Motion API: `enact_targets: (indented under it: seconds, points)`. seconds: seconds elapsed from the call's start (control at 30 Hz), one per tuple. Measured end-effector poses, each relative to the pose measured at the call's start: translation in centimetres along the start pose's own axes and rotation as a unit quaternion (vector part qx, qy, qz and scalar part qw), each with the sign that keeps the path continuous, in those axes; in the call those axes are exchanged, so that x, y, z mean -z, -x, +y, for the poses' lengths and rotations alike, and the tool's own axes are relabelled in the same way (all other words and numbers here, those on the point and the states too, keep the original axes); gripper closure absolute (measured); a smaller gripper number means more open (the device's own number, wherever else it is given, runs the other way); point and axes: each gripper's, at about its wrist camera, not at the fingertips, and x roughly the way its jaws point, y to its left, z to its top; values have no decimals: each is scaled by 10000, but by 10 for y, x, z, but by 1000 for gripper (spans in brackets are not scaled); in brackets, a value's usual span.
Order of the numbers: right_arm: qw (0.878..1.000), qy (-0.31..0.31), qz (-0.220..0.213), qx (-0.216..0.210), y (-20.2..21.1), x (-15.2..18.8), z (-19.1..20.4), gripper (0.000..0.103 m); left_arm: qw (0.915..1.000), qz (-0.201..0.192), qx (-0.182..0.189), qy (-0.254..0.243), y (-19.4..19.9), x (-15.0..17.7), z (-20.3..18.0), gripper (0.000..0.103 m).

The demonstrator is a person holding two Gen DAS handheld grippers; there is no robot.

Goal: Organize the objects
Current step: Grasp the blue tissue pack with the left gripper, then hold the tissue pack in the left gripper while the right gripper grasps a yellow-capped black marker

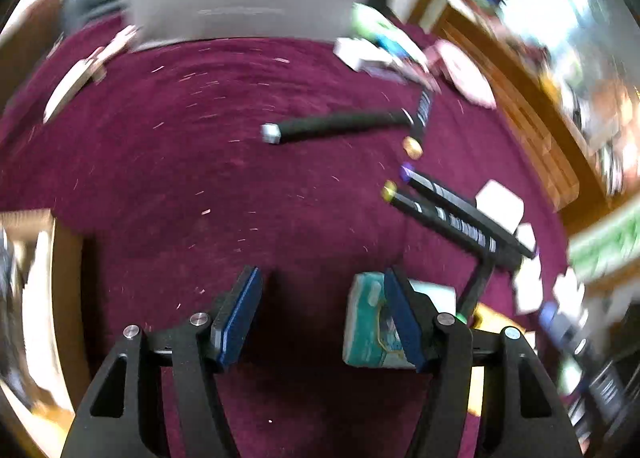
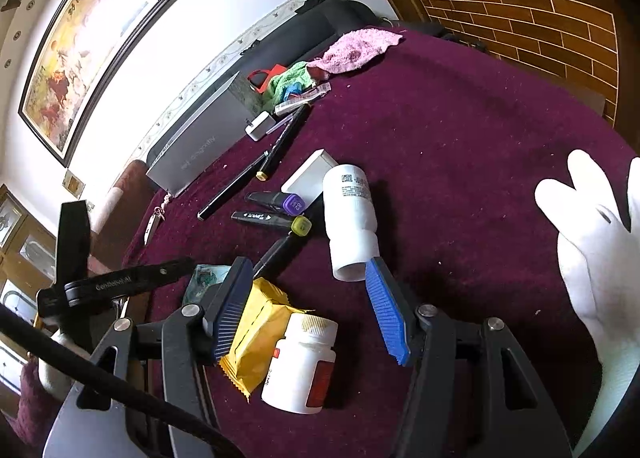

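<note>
My left gripper (image 1: pixel 324 314) is open and empty above the maroon cloth (image 1: pixel 200 186); a teal packet (image 1: pixel 366 322) lies just behind its right finger. A black pen (image 1: pixel 340 124) and two black markers (image 1: pixel 452 218) lie ahead. My right gripper (image 2: pixel 306 308) is open and empty over a white pill bottle (image 2: pixel 300 366) and a yellow packet (image 2: pixel 256 334). A larger white bottle (image 2: pixel 352 218) lies on its side just past the right fingertip. Markers with purple (image 2: pixel 276 200) and yellow (image 2: pixel 272 220) caps lie further left.
A grey box (image 2: pixel 200 142) stands at the back of the table, with a white charger (image 2: pixel 260 126), green cloth (image 2: pixel 290 78) and pink cloth (image 2: pixel 356 48) near it. A white-gloved hand (image 2: pixel 596 242) hovers at right. The left gripper's black frame (image 2: pixel 120 284) shows at left.
</note>
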Motion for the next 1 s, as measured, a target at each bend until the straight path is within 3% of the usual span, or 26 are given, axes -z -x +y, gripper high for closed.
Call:
enact_targets:
  seconds: [0.07, 0.13, 0.23, 0.33, 0.47, 0.63, 0.7, 0.73, 0.8, 0.87, 0.9, 1.0]
  points:
    - [10000, -1, 22, 14, 0, 1, 0, 45, 9997, -94, 194, -88, -1, -3, -1, 46]
    - [10000, -26, 55, 35, -2, 1, -1, 45, 9964, -158, 334, -760, -6, -3, -17, 46]
    - [9999, -53, 71, 62, -2, 2, -2, 45, 9851, -65, 309, -1691, -21, 1, -41, 46]
    - [9999, -31, 72, 98, -1, 2, -2, 45, 9808, 265, 542, -1857, -37, 1, -50, 46]
    - [9998, -16, 155, 145, -5, 2, -2, 45, 9722, 676, 1227, -1876, -28, 17, -55, 46]
    - [9996, -62, 252, 122, -8, 3, -3, 45, 9447, 1221, 1733, -2504, 2, 58, -63, 46]
    - [9996, -42, 263, 127, -9, 4, -2, 45, 9366, 1164, 1740, -2810, 19, 72, -72, 46]
    - [9995, -26, 267, 135, -9, 4, -1, 45, 9366, 1024, 1690, -2893, 27, 76, -77, 46]
    - [9995, 2, 285, 137, -10, 5, 0, 45, 9369, 657, 1410, -3132, 34, 77, -89, 44]
    - [9995, 21, 278, 164, -9, 6, 1, 45, 9313, 459, 1084, -3447, 34, 82, -101, 44]
    - [9995, 20, 268, 178, -9, 6, 0, 45, 9246, 403, 780, -3708, 29, 90, -110, 44]
    - [9995, -20, 224, 221, -8, 5, -2, 45, 9032, 523, 455, -4236, 10, 107, -124, 44]
